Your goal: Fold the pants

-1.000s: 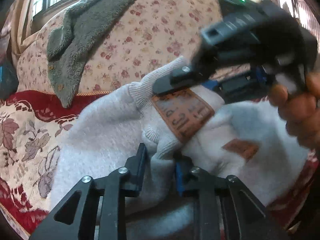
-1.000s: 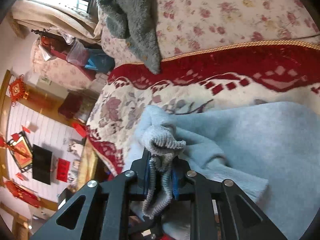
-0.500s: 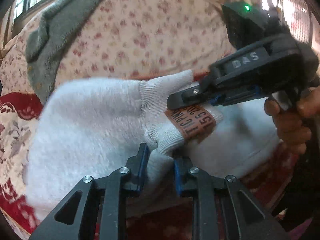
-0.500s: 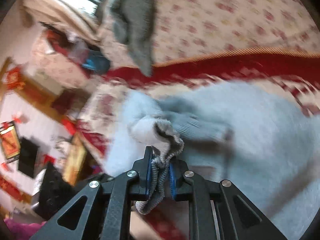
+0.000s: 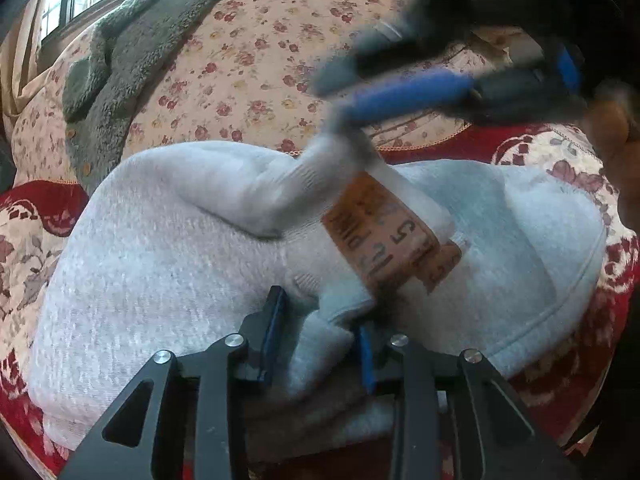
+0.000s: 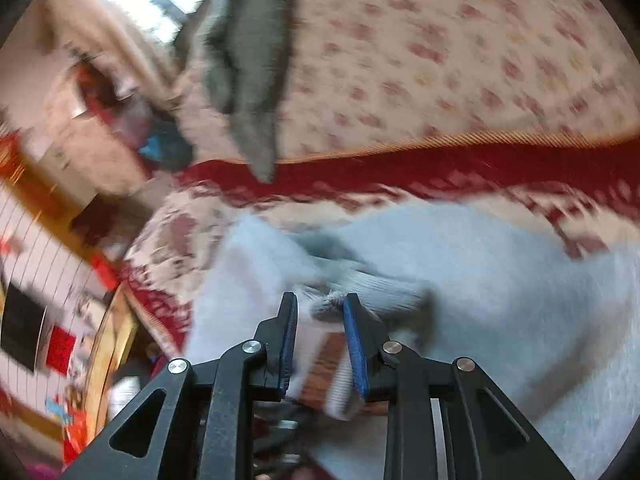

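Observation:
Light grey fleece pants [image 5: 160, 264] lie folded over on a red floral sofa seat [image 5: 36, 216]. Their ribbed waistband carries a brown leather label [image 5: 380, 232]. My left gripper [image 5: 320, 320] has its jaws parted around a fold of the waistband. My right gripper [image 5: 344, 120] shows blurred above the waistband in the left wrist view. In the right wrist view the right gripper [image 6: 320, 304] has its jaws apart, with ribbed waistband fabric [image 6: 376, 284] between them and the pants [image 6: 500, 300] spread beyond.
A grey fleece garment [image 5: 132, 52] hangs over the floral sofa backrest [image 5: 260, 48]. It also shows in the right wrist view [image 6: 252, 80]. A room with red decorations [image 6: 60, 344] lies beyond the sofa's left edge.
Both grippers have opened their jaws on the waistband. The right gripper has moved up and away, blurred. The pants have settled lower onto the seat.

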